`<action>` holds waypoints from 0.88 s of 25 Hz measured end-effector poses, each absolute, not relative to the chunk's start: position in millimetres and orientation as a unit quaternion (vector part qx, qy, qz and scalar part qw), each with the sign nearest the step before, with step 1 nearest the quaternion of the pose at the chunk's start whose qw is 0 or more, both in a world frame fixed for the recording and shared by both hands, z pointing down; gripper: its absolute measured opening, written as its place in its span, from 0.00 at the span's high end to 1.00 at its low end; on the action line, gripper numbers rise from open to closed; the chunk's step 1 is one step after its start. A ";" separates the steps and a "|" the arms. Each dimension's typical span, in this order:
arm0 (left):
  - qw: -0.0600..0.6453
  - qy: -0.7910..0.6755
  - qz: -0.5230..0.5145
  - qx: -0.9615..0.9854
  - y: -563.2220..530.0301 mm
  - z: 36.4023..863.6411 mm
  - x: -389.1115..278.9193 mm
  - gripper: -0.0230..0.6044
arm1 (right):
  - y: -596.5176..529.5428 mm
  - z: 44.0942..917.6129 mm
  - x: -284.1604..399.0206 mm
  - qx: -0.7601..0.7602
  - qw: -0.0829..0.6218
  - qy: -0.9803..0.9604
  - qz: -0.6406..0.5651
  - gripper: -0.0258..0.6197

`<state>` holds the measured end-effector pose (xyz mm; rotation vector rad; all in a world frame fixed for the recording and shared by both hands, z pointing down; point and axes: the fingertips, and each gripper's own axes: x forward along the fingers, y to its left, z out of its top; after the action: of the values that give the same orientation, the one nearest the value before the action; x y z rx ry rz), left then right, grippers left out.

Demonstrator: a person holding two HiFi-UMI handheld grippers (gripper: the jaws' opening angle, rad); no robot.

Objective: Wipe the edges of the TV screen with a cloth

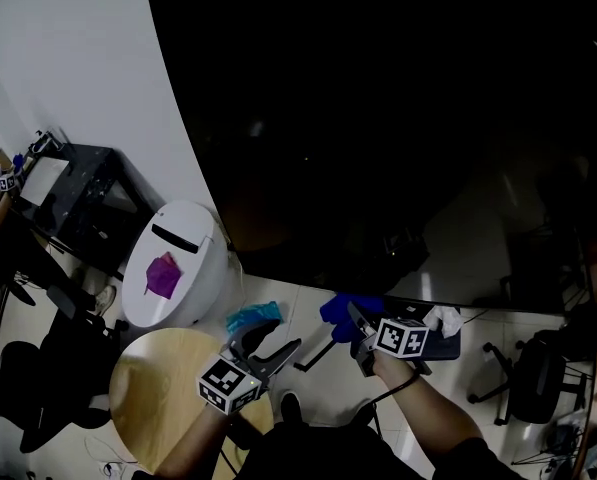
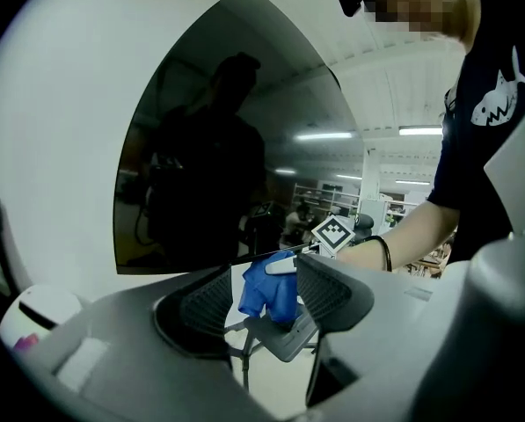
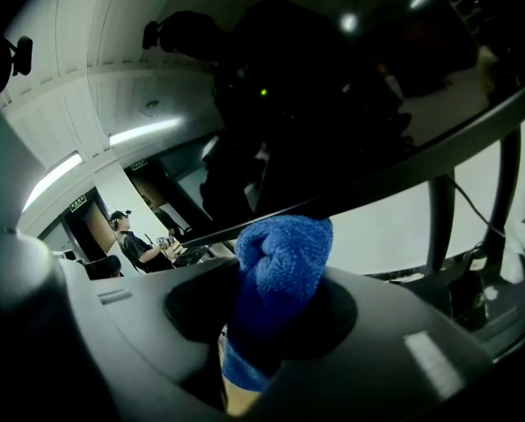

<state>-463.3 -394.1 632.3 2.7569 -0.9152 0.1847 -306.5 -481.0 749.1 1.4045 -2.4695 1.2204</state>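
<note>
Jaws closed tight, the person's right gripper (image 1: 361,320) holds a bunched blue terry cloth (image 3: 280,275). The wad is raised to the bottom edge of a large black TV screen (image 1: 398,108), toward that edge's left end. Whether the fabric actually touches the frame cannot be told.

The left gripper (image 1: 276,336) hangs just beside the right one, past the far edge of a round pale wooden table (image 1: 158,388). Its jaws stand partly apart and grip nothing; the cloth shows through their gap, farther off.

Beyond the table's far edge, a white round-topped bin (image 1: 183,268) with a purple patch (image 1: 162,275) on its top stands by the white wall (image 1: 78,58). A small teal item (image 1: 252,316) lies on the light floor between the bin and the grippers. A black office chair (image 1: 533,373) sits below the screen's lower right corner. The dark glass mirrors the room and the person's silhouette.
</note>
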 end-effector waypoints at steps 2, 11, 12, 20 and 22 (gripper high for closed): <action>0.114 -0.319 0.065 0.939 -396.7 635.4 -475.9 0.62 | -484.7 749.0 -325.4 0.448 0.026 -0.800 0.397 0.76; 0.125 -0.346 0.078 0.927 -411.5 660.1 -522.9 0.60 | -499.1 751.3 -410.4 0.407 0.031 -0.815 0.411 0.76; 0.128 -0.349 0.077 0.925 -413.1 662.2 -526.8 0.60 | -499.9 751.2 -417.8 0.404 0.030 -0.816 0.413 0.76; 0.103 -0.368 0.113 0.917 -428.9 682.3 -559.2 0.54 | -509.3 748.8 -495.1 0.360 0.027 -0.830 0.426 0.76; 0.094 -0.374 0.118 0.915 -432.7 685.5 -564.5 0.54 | -510.7 749.7 -512.1 0.348 0.029 -0.834 0.428 0.76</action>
<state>-564.5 -432.7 685.5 2.7149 -1.1093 0.3492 -512.1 -510.7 749.7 1.0734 -2.5720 1.3193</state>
